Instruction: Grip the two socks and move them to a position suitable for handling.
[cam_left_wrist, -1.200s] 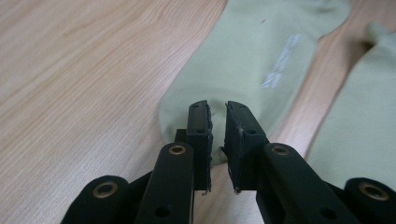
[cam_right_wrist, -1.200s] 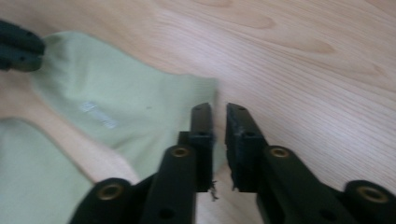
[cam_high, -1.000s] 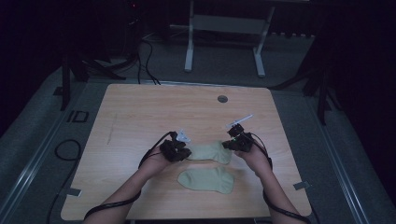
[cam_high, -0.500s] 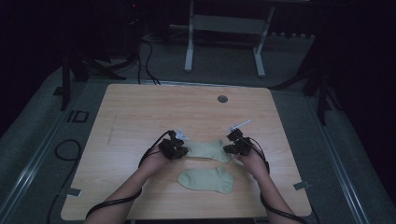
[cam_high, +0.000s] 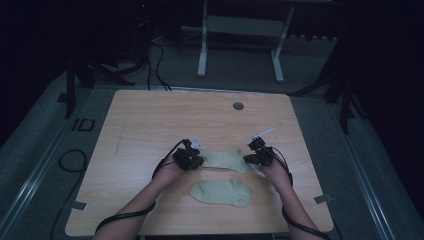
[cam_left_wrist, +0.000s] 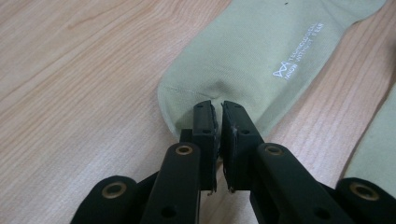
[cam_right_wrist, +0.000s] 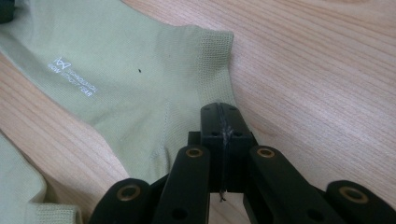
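Two pale green socks lie on the wooden table (cam_high: 150, 125). My two grippers hold the farther sock (cam_high: 225, 160) at opposite ends. My left gripper (cam_high: 197, 161) is shut on its toe end, and the fabric puckers at the jaw tips (cam_left_wrist: 218, 106). White print marks this sock (cam_left_wrist: 243, 46). My right gripper (cam_high: 248, 157) is shut on the heel edge just below the ribbed cuff, jaws pressed together (cam_right_wrist: 219, 108) over the sock (cam_right_wrist: 116, 84). The nearer sock (cam_high: 220, 192) lies flat and untouched between the person's forearms.
The nearer sock shows at the edge of each gripper view (cam_left_wrist: 378, 140) (cam_right_wrist: 18, 186). A round grommet (cam_high: 238, 106) sits near the table's far edge. A metal stand (cam_high: 240, 30) and cables (cam_high: 155, 55) are on the floor behind the table.
The right gripper has sunk a little toward the table with its end of the sock. The left gripper has stayed in place.
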